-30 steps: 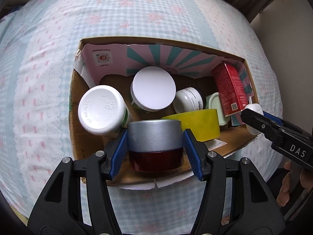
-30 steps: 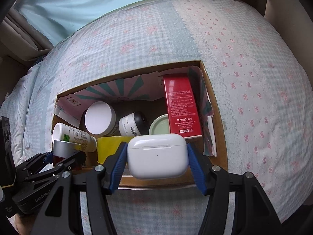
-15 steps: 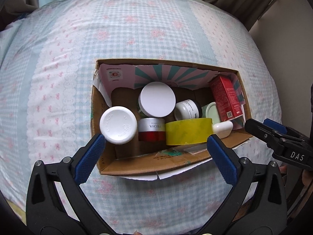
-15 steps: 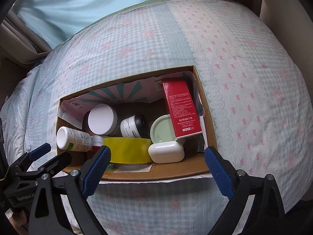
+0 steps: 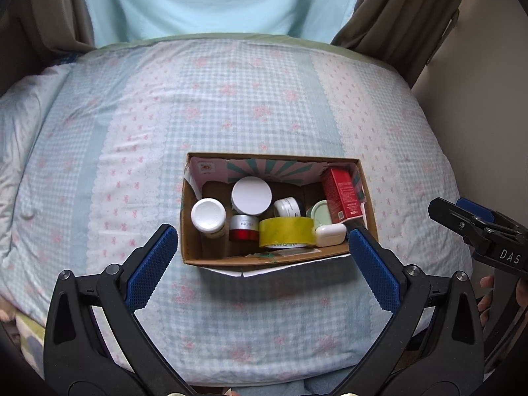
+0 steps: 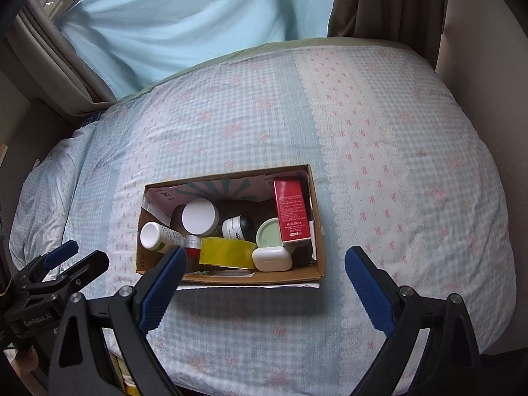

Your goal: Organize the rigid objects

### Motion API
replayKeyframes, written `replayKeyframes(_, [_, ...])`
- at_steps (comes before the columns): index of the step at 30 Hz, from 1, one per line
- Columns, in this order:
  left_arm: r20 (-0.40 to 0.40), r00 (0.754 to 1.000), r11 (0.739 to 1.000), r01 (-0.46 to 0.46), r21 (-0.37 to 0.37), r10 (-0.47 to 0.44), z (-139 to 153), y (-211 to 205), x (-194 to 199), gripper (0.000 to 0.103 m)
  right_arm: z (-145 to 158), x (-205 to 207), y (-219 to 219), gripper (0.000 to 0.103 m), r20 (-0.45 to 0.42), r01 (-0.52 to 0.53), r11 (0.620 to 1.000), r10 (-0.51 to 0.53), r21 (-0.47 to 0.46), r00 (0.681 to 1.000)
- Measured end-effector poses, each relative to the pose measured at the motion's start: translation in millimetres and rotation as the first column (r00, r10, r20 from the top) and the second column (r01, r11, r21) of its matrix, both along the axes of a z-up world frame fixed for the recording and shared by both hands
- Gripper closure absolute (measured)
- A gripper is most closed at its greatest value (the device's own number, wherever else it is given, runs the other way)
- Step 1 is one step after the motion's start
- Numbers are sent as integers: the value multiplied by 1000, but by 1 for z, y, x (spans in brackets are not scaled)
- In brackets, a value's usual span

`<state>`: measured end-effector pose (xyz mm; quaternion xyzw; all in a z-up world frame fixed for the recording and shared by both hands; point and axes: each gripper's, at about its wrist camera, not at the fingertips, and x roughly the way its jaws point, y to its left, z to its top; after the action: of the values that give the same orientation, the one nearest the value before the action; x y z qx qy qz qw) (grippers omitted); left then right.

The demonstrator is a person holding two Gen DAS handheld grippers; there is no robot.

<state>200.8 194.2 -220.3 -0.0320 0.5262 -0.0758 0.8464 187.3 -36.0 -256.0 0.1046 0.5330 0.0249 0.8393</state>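
Left wrist view shows my left claw (image 5: pixel 260 257) gaping wide and empty above the bed (image 5: pixel 132 151), and the right claw (image 6: pixel 264 274) likewise spread with nothing in it. Every item I can see sits inside the cardboard box (image 5: pixel 264 259): red jar (image 5: pixel 243 227) marked PROYA, yellow tape roll (image 5: pixel 286 232), white earbud case (image 6: pixel 272 258), red carton (image 6: pixel 292 209) reading MARUBI. Nothing loose remains on the bedding, so I judge the sorting essentially finished.

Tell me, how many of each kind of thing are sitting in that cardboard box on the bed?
Jars: 4: white-lidded, red Proya, black-and-white, green-lidded
White-capped bottle: 1
Yellow tape roll: 1
White earbud case: 1
Red carton: 1
Total: 8
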Motion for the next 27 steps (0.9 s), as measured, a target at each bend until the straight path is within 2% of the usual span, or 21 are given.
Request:
replayKeyframes(4, [116,993,999,-14,30,11,64,-13,-15,0,63,-11,-13,7,96,-30,999,34,-44,995])
replayKeyframes(8, [233,972,999,-42,34,33,123,-24,-31,0,127,-26,-26,7,197,-29,995,48,-98,979])
replayKeyframes(13, [346,937,997,-70,37,53,171,-34,-55,0,187,-53,-40,7,312,27,993,11,-117,950])
replayKeyframes(16, [407,912,998,-69,11,59,187,-38,-71,0,204,-70,-42,8,366,50,990,2,-134,931])
replayKeyframes(18, [438,898,998,-67,21,51,194,-41,-79,0,208,-78,-42,8,390,60,986,5,-154,921])
replayKeyframes(21, [456,889,997,-69,41,43,199,-46,-86,0,211,-88,-41,8,426,76,981,6,-176,905])
replayKeyframes(27, [467,883,997,-69,22,51,200,-48,-93,0,208,-95,-37,8,454,80,979,13,-186,891])
